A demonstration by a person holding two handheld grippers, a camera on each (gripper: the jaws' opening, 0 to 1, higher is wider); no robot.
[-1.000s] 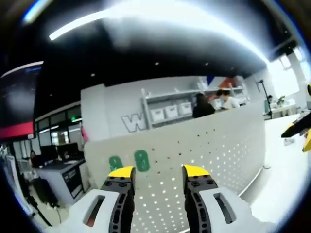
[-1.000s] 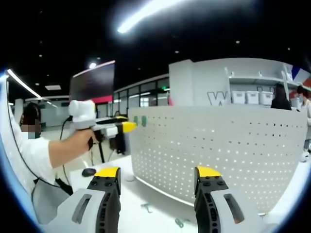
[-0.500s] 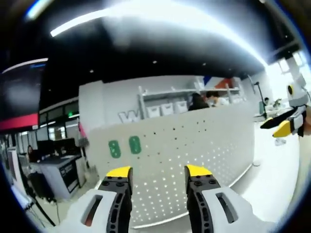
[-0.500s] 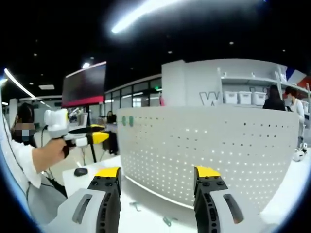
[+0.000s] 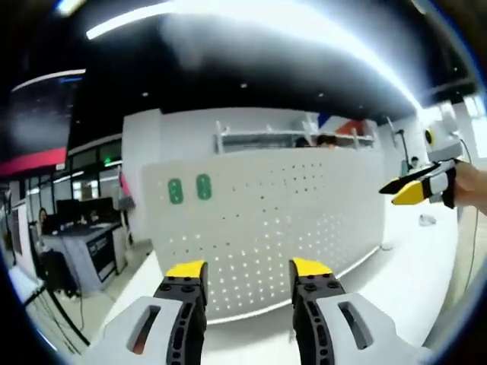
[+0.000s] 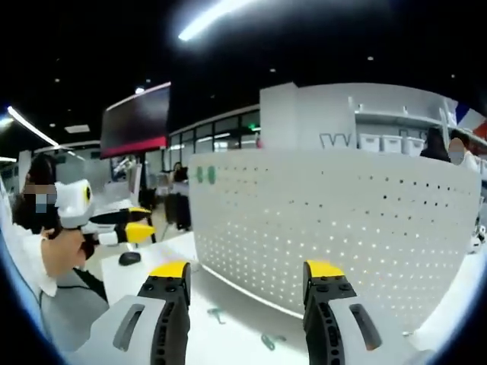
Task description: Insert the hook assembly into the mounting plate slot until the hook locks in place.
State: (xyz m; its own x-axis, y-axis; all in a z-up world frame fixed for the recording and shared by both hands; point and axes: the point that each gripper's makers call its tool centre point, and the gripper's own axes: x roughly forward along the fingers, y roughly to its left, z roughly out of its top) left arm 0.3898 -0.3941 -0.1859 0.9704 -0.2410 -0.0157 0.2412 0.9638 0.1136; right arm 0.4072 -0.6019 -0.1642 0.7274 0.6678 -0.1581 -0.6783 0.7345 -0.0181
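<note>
Clearly, you had not yet begun the insertion. Your left gripper (image 5: 245,268) and right gripper (image 6: 247,268) both stood with jaws well apart, holding nothing. The white perforated metal mounting plate (image 6: 335,228) stood upright on the white table (image 6: 236,334), near both grippers. Small green hook pieces (image 6: 269,341) lay on the table just before the plate's foot. Next, I judge, you needed to lower the right gripper and pinch one hook.

Overhead strip glare, soft blur, fisheye warping
</note>
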